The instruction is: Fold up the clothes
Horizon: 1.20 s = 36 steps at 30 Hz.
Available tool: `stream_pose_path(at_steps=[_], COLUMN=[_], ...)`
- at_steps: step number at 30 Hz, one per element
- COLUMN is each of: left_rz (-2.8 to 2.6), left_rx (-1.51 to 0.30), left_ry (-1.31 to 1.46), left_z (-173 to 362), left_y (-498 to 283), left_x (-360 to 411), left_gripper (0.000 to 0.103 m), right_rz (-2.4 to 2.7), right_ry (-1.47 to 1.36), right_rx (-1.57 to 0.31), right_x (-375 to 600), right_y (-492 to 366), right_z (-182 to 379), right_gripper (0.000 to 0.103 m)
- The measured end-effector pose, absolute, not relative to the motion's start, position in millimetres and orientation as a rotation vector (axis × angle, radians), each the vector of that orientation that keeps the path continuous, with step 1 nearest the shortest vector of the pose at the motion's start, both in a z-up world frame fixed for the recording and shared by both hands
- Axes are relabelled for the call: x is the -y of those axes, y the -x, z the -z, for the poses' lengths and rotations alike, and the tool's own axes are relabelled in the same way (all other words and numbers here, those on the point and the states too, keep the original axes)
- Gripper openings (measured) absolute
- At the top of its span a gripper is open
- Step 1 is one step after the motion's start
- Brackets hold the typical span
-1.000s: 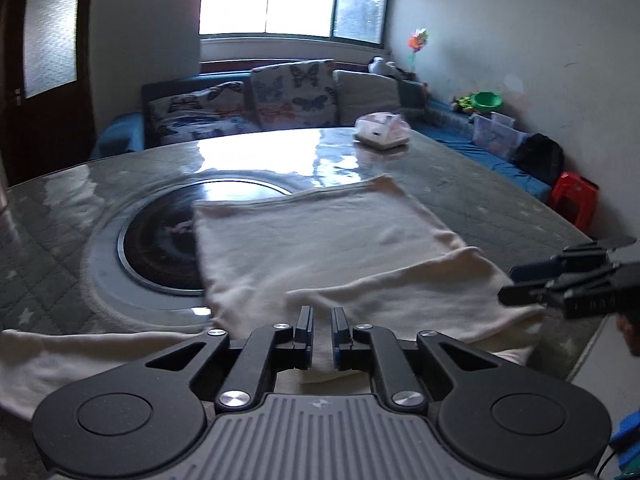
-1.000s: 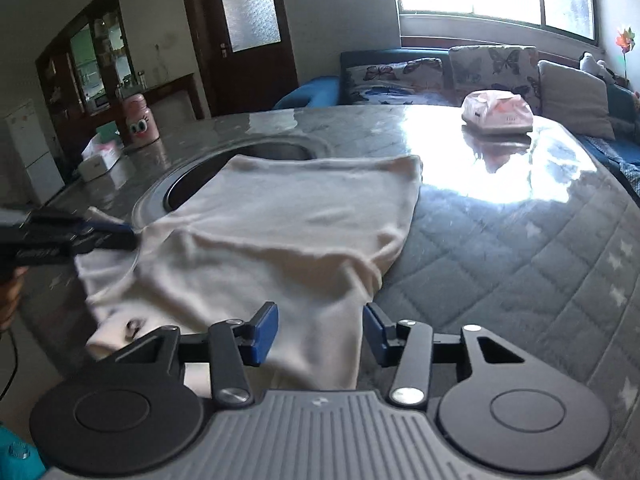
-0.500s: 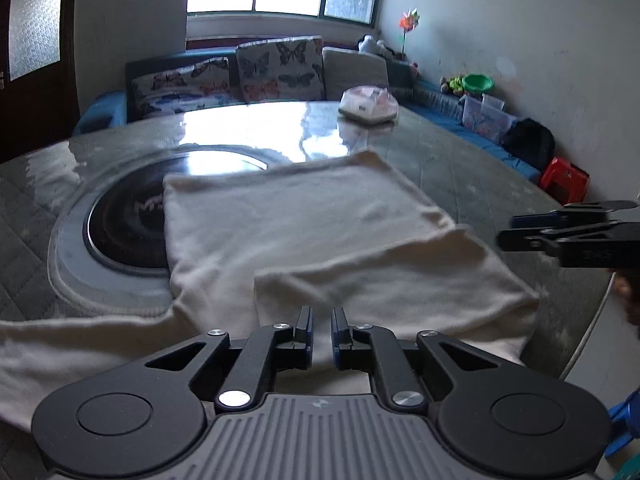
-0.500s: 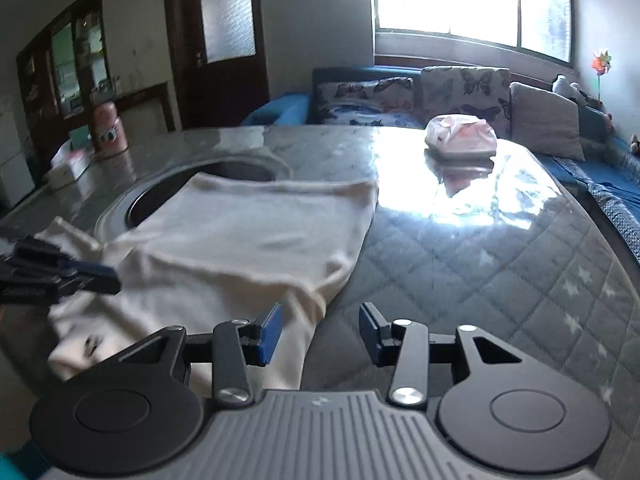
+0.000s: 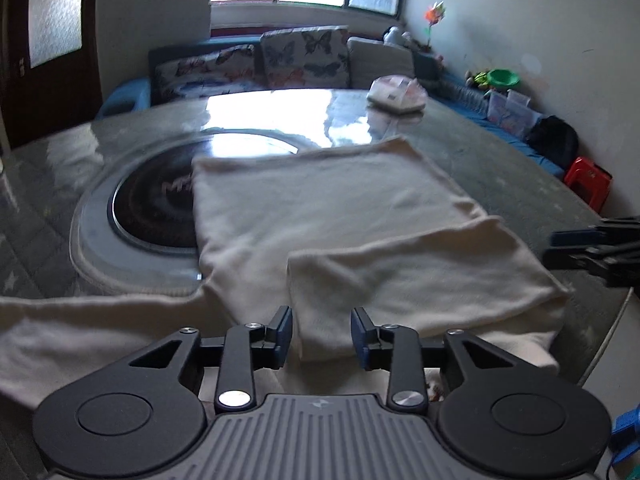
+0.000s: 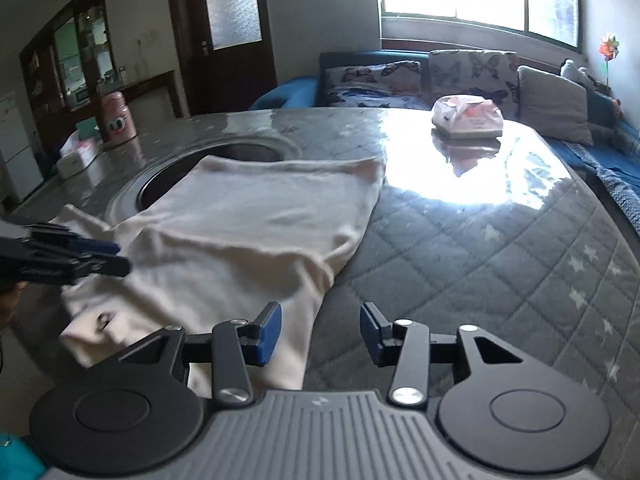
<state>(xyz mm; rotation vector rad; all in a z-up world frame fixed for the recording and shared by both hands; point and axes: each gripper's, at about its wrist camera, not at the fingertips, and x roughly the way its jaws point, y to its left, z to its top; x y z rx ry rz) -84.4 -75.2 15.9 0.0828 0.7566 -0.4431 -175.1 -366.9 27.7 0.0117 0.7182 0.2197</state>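
Note:
A cream knit sweater (image 5: 328, 216) lies flat on the round table, its far hem toward the sofa. One sleeve is folded across the near part of the body (image 5: 408, 272); the other sleeve (image 5: 80, 332) trails left along the table's near edge. My left gripper (image 5: 321, 334) is open, its jaws either side of the folded sleeve's end, holding nothing. My right gripper (image 6: 320, 334) is open and empty over the sweater's right edge (image 6: 256, 236) and the quilted cloth. Each gripper shows in the other's view, the right (image 5: 592, 248) and the left (image 6: 68, 256).
The table (image 6: 500, 248) has a quilted grey cover and a dark round inset (image 5: 156, 204) partly under the sweater. A tissue pack (image 6: 466, 116) sits at the far side. A sofa with cushions (image 5: 304, 56) is behind. A red stool (image 5: 588, 180) stands on the floor to the right.
My left gripper has opened and let go of the sleeve, which now rests folded on the sweater's body. My right gripper has stayed open and shifted slightly.

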Motion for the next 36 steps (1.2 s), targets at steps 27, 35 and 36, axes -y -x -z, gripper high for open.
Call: stream_pose_path(at_steps=[27, 35, 36], left_rz=[0.627, 0.608, 0.605], left_rx=[-0.469, -0.498, -0.496], left_ry=[-0.063, -0.008, -0.005], left_z=[-142.6, -138.0, -138.6], left_y=[90.7, 83.1, 82.7], left_x=[121.1, 105.4, 104.0], left_gripper=[0.004, 0.004, 0.004], right_rz=[-0.128, -0.113, -0.109], right_ry=[0.212, 0.332, 0.333], right_rx=[-0.607, -0.577, -0.577], right_x=[320.8, 318.3, 319.0], right_y=[193.4, 209.3, 210.9], right_z=[-8.8, -8.0, -8.8], right_gripper=[0.075, 0.079, 0.079])
